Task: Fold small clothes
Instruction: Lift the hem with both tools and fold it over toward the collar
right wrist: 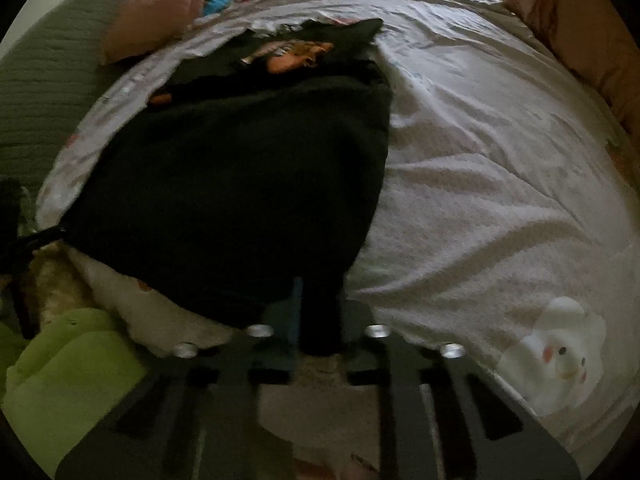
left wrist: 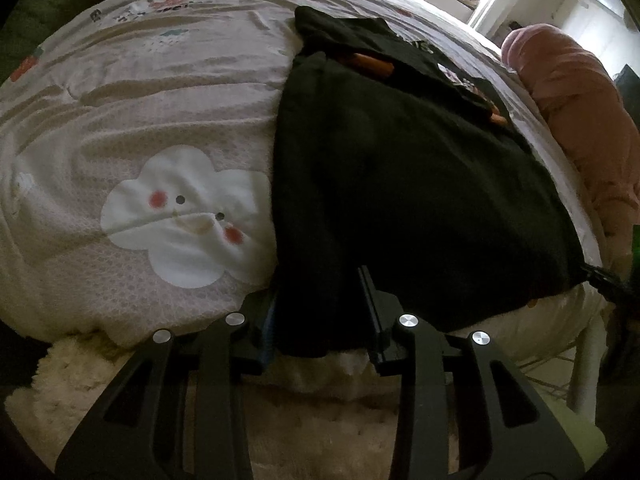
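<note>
1. The bed fills both views, spread with a pale quilt printed with cloud faces; it serves as the folding surface, so the garment lies flat across it near the front edge.
2. A pink cushion rests along the far side of the bed, and in the right wrist view a green blanket and a second pink pillow lie off to the left, all well clear of the work.
3. The black garment is stretched over the quilt with its near hem hanging just over the bed's edge; an orange print shows at its far end, where the cloth is bunched.
4. The left gripper has one near corner of the hem between its jaws, which are closed down on the cloth.
5. The right gripper holds the other near corner, jaws clenched on a narrow fold of black fabric.
6. Holding both near corners most likely sets up lifting the hem and carrying it toward the far end to halve the garment.
7. No basket or box is in view; a lime-green cloth lies below the bed's edge.
</note>
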`<state>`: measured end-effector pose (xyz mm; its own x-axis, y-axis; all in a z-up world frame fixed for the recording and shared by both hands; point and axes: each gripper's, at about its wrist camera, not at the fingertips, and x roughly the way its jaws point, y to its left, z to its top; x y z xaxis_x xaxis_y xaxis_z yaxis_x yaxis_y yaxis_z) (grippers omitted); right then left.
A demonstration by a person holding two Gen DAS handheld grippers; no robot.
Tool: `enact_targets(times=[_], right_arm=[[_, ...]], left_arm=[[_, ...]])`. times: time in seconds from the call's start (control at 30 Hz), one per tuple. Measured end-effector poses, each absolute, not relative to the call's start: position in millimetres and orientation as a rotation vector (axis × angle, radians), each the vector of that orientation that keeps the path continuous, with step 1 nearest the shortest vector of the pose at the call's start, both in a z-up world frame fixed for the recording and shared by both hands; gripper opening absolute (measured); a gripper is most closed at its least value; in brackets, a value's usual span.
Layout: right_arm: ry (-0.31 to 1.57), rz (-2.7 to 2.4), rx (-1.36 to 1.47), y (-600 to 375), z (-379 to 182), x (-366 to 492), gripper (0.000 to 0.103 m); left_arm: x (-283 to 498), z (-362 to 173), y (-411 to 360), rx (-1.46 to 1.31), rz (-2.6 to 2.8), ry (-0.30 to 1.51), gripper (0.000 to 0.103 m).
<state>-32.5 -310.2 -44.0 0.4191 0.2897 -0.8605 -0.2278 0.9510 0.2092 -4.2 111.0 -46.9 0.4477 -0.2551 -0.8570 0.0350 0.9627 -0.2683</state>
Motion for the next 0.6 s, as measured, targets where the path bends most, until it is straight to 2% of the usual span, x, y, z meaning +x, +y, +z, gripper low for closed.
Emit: enact_targets(times=[0.03,0.1,0.17,0.6], right_arm=[[1.085,0.328,0.065,-309,-42,-32,0.009],[1.06,0.351,0.079,-308,-37,-32,0.008],[1.03,0.374,0.102,-308,-29,-31,0.008],[0.799,0.397,0.192,-327,27,-14,0.008]], left_arm=[[-4,-47,111,-0.222,-0.176,1.094,0.023],[-4,-45,111,-0.211,-0.161,1.089,0.011],[-4,-42,113,-0.229,-0.156,1.08,0.006],[7,17,127,-0.281,-0.147,0.931,0.004]])
